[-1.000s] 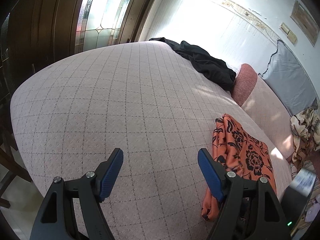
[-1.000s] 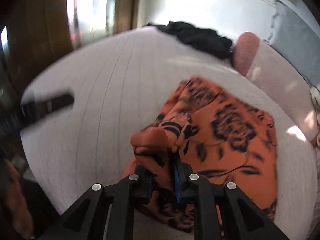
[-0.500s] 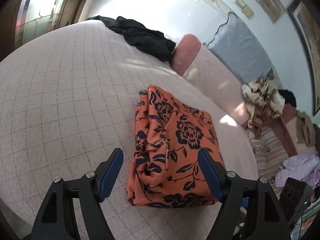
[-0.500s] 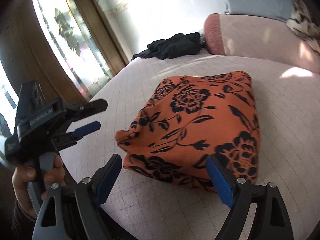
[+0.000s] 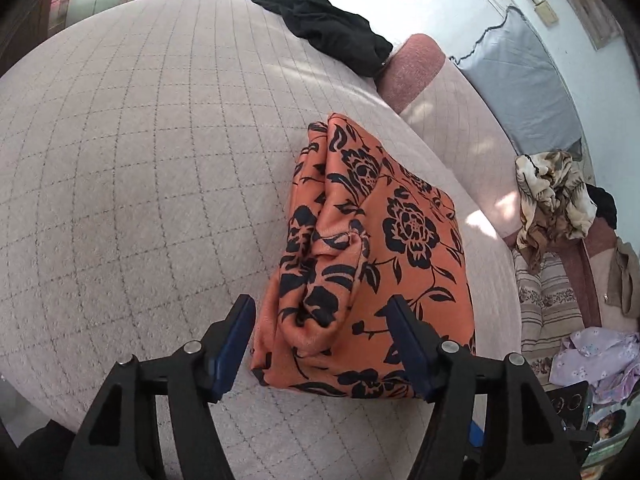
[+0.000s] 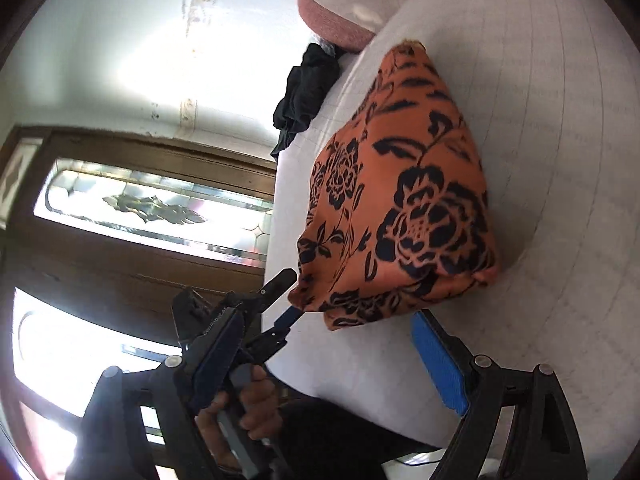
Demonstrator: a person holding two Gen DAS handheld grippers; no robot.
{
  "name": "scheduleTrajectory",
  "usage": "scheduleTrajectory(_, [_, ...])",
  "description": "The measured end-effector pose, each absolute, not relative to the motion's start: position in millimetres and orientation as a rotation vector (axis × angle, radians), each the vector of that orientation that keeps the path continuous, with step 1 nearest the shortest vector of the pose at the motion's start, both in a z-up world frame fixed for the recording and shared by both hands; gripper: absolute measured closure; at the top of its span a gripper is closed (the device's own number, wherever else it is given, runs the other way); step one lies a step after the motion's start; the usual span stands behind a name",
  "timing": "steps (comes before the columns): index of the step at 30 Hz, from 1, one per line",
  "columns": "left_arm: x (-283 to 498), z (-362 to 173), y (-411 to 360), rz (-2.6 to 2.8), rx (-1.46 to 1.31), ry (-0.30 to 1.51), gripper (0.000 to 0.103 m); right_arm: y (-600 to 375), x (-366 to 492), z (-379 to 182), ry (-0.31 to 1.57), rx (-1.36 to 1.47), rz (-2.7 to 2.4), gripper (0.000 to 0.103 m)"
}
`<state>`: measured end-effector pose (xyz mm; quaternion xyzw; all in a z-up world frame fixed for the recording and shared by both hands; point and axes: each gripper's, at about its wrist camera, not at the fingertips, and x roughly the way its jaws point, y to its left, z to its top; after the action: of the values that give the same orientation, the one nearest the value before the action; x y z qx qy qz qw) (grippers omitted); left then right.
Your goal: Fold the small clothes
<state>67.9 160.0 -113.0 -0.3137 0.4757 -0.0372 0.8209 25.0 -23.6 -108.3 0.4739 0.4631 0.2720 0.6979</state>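
Right wrist view: left gripper lettering too blurred to read.

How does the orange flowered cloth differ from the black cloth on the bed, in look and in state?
The orange flowered cloth is bright, with a black flower print; the black cloth is plain and dark. The orange one is folded into a compact bundle; the black one lies crumpled in a loose heap. The orange one lies near the left gripper; the black one lies at the far edge of the bed. Both rest on the bed, and neither is held.
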Motion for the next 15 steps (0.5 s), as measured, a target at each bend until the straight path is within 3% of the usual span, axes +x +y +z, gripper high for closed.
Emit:
scheduleTrajectory(3, [79, -115, 154, -0.045, -0.609, 1.027, 0.039, -14, 36, -126, 1.026, 1.185, 0.538, 0.015])
scheduleTrajectory(4, [88, -121, 151, -0.04, -0.592, 1.064, 0.072, -12, 41, -133, 1.015, 1.24, 0.509, 0.016])
scheduleTrajectory(5, [96, -128, 151, -0.045, -0.608, 1.112, 0.088, -12, 44, -140, 1.007, 1.281, 0.473, 0.017])
scheduleTrajectory(6, [97, -128, 153, -0.031, -0.625, 1.115, 0.088, -16, 46, -146, 0.991, 1.314, 0.409, 0.02])
scheduleTrajectory(9, [92, -107, 151, -0.05, -0.614, 1.059, 0.09, -28, 50, -160, 0.97, 1.39, 0.298, 0.057])
scheduleTrajectory(10, [88, -96, 149, -0.067, -0.612, 1.029, 0.091, -29, 52, -162, 0.982, 1.384, 0.281, 0.085])
scheduleTrajectory(13, [67, -77, 142, -0.101, -0.625, 0.967, 0.091, -43, 46, -145, 0.934, 1.335, 0.26, 0.09])
scheduleTrajectory(15, [65, -97, 139, -0.076, -0.627, 0.998, 0.09, -52, 43, -132, 0.915, 1.256, 0.266, 0.09])
